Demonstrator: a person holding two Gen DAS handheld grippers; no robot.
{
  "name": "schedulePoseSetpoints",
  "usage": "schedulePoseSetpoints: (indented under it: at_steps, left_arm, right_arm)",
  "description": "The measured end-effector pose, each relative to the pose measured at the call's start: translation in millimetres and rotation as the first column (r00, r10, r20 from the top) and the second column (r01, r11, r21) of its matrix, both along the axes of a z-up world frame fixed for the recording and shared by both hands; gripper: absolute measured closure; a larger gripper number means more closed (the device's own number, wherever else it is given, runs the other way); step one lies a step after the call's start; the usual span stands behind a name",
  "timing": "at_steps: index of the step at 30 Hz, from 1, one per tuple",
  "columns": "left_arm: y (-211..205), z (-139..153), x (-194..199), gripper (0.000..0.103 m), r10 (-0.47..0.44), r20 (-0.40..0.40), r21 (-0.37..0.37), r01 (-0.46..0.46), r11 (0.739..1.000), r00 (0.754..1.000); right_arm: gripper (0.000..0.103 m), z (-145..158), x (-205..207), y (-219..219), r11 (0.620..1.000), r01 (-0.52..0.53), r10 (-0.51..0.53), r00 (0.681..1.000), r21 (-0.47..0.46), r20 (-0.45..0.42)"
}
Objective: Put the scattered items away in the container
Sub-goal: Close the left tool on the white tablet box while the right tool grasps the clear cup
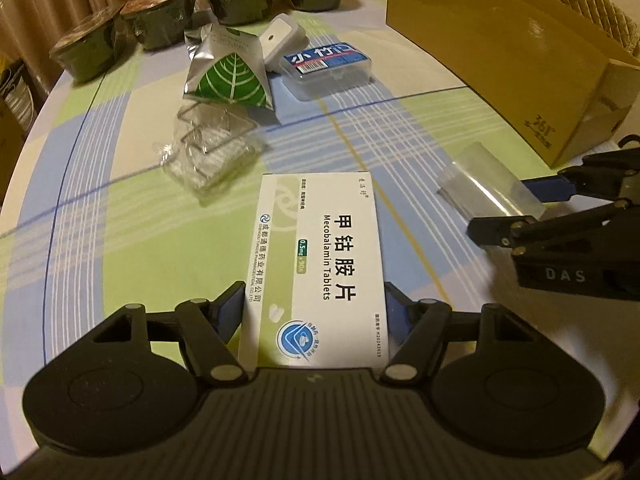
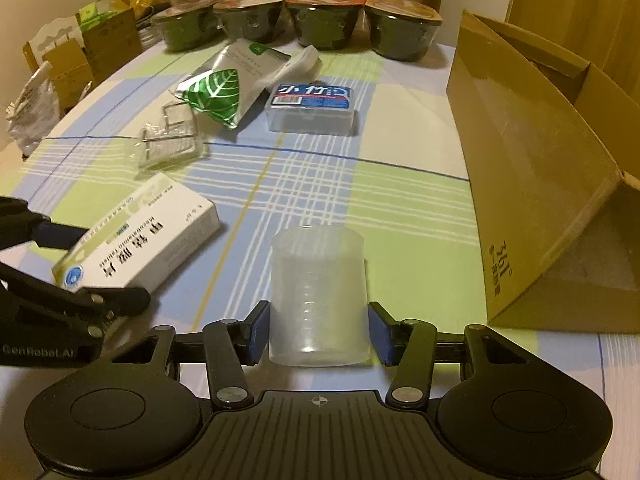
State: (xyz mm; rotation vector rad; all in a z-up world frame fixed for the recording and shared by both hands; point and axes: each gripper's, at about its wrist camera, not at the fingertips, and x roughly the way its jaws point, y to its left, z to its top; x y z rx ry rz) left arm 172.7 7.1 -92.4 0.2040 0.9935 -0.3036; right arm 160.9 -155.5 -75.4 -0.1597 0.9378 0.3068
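A white tablet box point(image 1: 320, 256) lies on the checked tablecloth, and my left gripper point(image 1: 316, 304) is shut on its near end, one blue pad on each long side. In the right wrist view the same tablet box point(image 2: 140, 240) sits at the left with the left gripper point(image 2: 104, 268) around it. A clear plastic measuring cup point(image 2: 318, 296) stands upright between the pads of my right gripper point(image 2: 318, 320), which is shut on it. From the left wrist view the cup point(image 1: 488, 184) and right gripper point(image 1: 508, 208) are at the right. The open cardboard box point(image 2: 540, 180) stands further right.
Mid-table lie a green leaf foil pouch point(image 2: 216, 92), a clear case with a blue label point(image 2: 312, 108), clear blister packaging point(image 2: 172, 144) and a small white case point(image 2: 300, 64). Several dark lidded bowls point(image 2: 320, 20) line the far edge. Bags and cartons point(image 2: 80, 52) sit beyond the left edge.
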Motion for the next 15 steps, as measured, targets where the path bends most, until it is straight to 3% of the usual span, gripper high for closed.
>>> schedulePoseSetpoints:
  at_steps: [6, 15]
  left_arm:
    - [0, 0, -18, 0.036, 0.018, -0.008, -0.010, -0.018, 1.000, 1.000]
    - [-7, -4, -10, 0.035, 0.008, -0.037, 0.001, -0.008, 1.000, 0.999]
  right_arm:
    - [0.049, 3, -16, -4, 1.000, 0.016, -0.016, 1.000, 0.012, -0.007]
    - [0.049, -4, -20, -8, 1.000, 0.007, -0.007, 1.000, -0.007, -0.021]
